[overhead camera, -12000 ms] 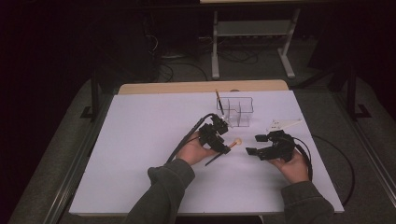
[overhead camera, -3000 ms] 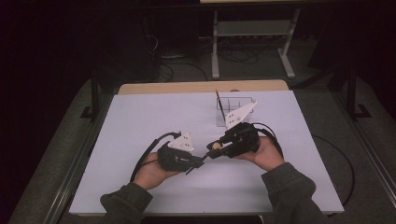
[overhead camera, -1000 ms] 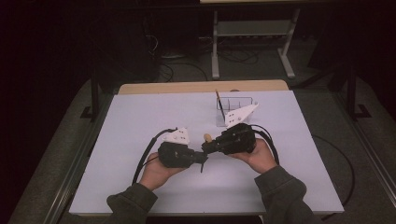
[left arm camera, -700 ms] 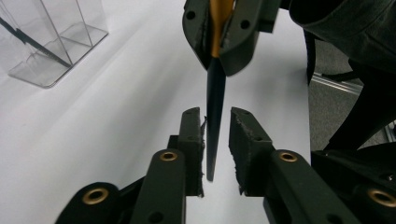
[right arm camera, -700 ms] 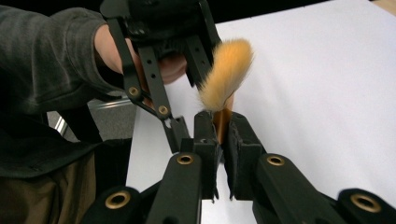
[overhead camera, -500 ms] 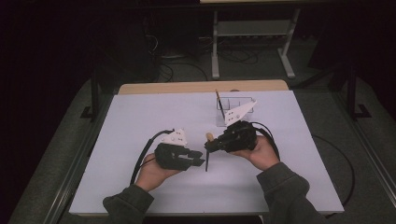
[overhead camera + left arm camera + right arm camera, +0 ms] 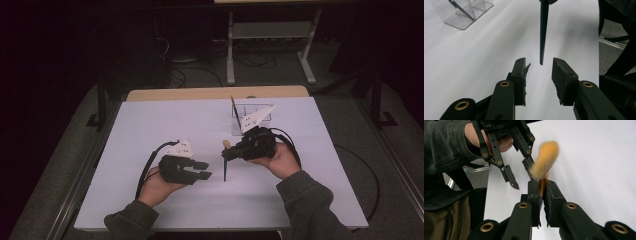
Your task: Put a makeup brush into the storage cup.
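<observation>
Since a second ago your two grippers have drawn apart: then they met nose to nose at the table's middle, and now a gap lies between them. Your left gripper (image 7: 200,170) has just been opening; its jaws stand spread, nothing pressed between them, and in the left gripper view the brush's dark handle tip hangs just beyond the gap between the pads (image 7: 520,72). Your right gripper (image 7: 227,152) is pressed together on the brush (image 7: 225,165), pinching it at the ferrule just below the orange bristles, which fan out past the jaws in the right gripper view. In the high view the brush hangs handle-down over the white table (image 7: 150,125), between your two grippers. A clear holder (image 7: 250,117) sits farther off, behind your right hand (image 7: 280,160), with another brush standing in it.
</observation>
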`<state>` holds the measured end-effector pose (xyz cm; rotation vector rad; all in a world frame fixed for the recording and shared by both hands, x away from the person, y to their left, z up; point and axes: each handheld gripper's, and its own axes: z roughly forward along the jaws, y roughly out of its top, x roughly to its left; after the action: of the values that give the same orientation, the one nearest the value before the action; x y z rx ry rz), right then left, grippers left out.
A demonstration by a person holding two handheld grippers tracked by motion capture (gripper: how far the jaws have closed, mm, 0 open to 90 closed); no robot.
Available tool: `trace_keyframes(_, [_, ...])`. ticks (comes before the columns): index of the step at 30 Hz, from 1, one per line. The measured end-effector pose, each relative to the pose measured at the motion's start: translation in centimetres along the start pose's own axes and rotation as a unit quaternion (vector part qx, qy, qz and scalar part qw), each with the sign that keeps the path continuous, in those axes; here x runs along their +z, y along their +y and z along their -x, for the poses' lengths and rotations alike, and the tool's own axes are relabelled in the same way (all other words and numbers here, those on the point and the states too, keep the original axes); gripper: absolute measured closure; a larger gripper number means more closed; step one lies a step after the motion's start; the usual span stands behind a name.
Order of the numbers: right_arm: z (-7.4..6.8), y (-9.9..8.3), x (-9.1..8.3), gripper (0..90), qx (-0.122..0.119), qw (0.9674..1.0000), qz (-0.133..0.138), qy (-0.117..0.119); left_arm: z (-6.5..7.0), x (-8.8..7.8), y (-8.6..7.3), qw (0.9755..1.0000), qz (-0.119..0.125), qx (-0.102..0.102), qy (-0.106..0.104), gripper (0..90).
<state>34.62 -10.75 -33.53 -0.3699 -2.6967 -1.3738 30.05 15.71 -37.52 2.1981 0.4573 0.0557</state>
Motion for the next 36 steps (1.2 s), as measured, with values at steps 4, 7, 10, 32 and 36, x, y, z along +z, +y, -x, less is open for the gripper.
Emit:
trace_keyframes(4, [0.4, -0.2, -0.2, 82.9, 0.004, 1.0, -0.002, -0.004, -0.3, -0.3, -0.3, 1.0, -0.003, 0.0, 0.006, 61.6])
trace_keyframes(7, [0.6, -0.2, -0.4, 82.9, 0.006, 1.0, -0.003, -0.006, -0.5, -0.6, -0.6, 0.9999, 0.002, -0.006, 0.01, 61.6])
trace_keyframes(10, [0.7, -0.2, -0.6, 82.9, 0.009, 0.9999, -0.004, -0.007, -0.7, -0.8, -0.8, 0.9999, 0.003, -0.006, 0.013, 60.7])
trace_keyframes(32, [2.0, -0.9, -2.9, 82.9, 0.031, 0.9988, -0.01, -0.037, -0.9, -3.1, -2.7, 0.9982, 0.02, -0.019, 0.053, 55.5])
trace_keyframes(36, [2.3, -1.1, -3.4, 82.9, 0.036, 0.9984, -0.015, -0.042, -0.7, -3.6, -3.0, 0.9975, 0.022, -0.026, 0.062, 54.5])
